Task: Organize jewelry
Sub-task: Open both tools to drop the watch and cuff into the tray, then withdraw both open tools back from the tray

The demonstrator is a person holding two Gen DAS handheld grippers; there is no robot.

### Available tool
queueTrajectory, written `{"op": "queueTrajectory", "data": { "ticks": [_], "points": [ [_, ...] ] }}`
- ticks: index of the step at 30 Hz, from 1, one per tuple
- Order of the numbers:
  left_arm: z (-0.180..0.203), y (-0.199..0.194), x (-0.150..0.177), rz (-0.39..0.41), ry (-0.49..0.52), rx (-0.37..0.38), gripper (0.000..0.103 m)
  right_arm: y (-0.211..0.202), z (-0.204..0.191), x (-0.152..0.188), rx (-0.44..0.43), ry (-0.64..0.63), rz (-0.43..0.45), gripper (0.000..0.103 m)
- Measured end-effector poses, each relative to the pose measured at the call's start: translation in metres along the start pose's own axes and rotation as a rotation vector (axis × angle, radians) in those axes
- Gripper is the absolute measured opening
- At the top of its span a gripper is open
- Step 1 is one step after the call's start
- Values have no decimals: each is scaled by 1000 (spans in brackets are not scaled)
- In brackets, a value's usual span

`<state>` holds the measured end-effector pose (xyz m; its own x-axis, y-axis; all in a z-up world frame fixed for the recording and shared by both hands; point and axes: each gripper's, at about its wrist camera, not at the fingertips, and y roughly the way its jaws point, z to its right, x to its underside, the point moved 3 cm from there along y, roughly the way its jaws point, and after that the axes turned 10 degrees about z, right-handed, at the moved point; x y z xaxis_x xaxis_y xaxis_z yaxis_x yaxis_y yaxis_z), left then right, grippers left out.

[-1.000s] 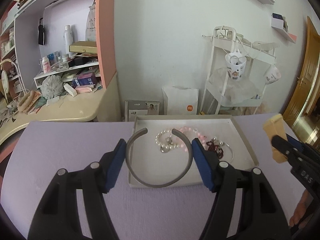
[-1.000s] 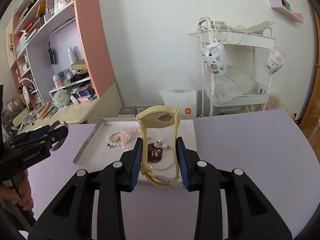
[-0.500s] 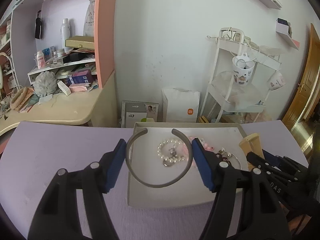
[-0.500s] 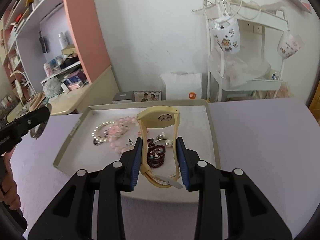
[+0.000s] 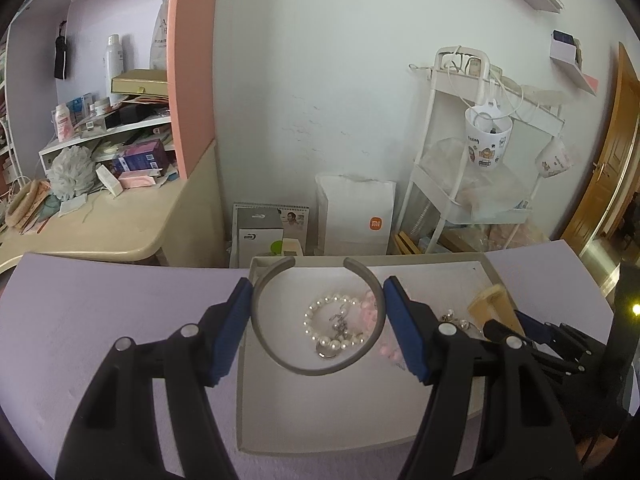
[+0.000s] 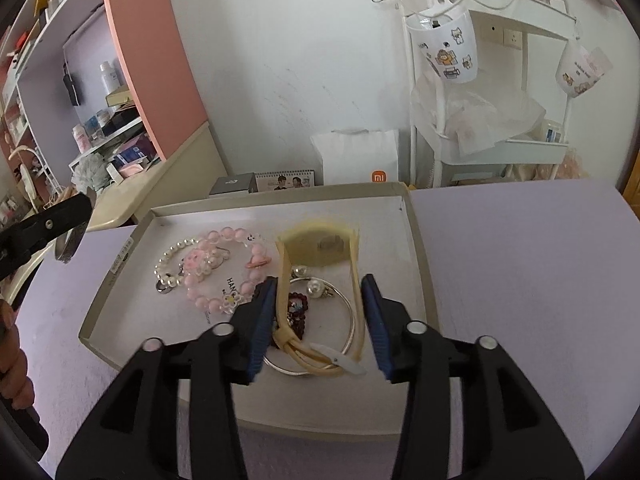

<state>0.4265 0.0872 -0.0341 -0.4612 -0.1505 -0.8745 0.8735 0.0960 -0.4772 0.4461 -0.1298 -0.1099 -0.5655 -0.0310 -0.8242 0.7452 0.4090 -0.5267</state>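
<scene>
Left wrist view showed the left hand-held gripper [image 5: 318, 322] clamped on a gray open bangle [image 5: 316, 368], with its 2 blue pads pressed on the bangle's sides. The bangle hung over the near left part of a shallow white tray [image 5: 320, 420] that sat on the purple tabletop [image 5: 120, 304]. A pearl bracelet [image 5: 332, 320] lay in the tray and showed through the ring of the bangle. The right hand-held gripper [image 6: 319, 322] was seen in the right wrist view with its pads spread apart on each side of a yellow watch [image 6: 316, 246]. The left pad looked close to the strap and the right pad stood a little away from it. The watch lay in the tray [image 6: 416, 240] on top of a thin silver bangle [image 6: 350, 320]. A dark red bead bracelet [image 6: 296, 308] lay just beside the strap. A pink bead bracelet [image 6: 224, 240] and the pearl bracelet [image 6: 172, 258] lay in the left part of the tray, touching each other.
</scene>
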Motion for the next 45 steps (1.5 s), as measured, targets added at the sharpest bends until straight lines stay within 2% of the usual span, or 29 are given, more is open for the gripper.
{"op": "queueTrajectory", "data": {
  "ticks": [1,3,29,32,33,39,45],
  "points": [
    [1,2,0,-1,1,2,66,-1,0,0,-4,3,5,62],
    [3,4,1,-4,1,7,66,-4,1,1,-6,7,11,64],
    [27,23,23,-76,41,66,67,-21,11,6,-1,59,19,67],
    [28,21,25,-73,48,61,70,-23,10,5,-2,56,23,70],
    [27,18,24,-65,52,53,76,-24,9,4,-1,55,26,72],
    [17,5,18,-35,42,41,79,-33,5,2,0,53,46,84],
    [2,-21,15,2,34,20,90,-46,0,1,3,50,65,94]
  ]
}}
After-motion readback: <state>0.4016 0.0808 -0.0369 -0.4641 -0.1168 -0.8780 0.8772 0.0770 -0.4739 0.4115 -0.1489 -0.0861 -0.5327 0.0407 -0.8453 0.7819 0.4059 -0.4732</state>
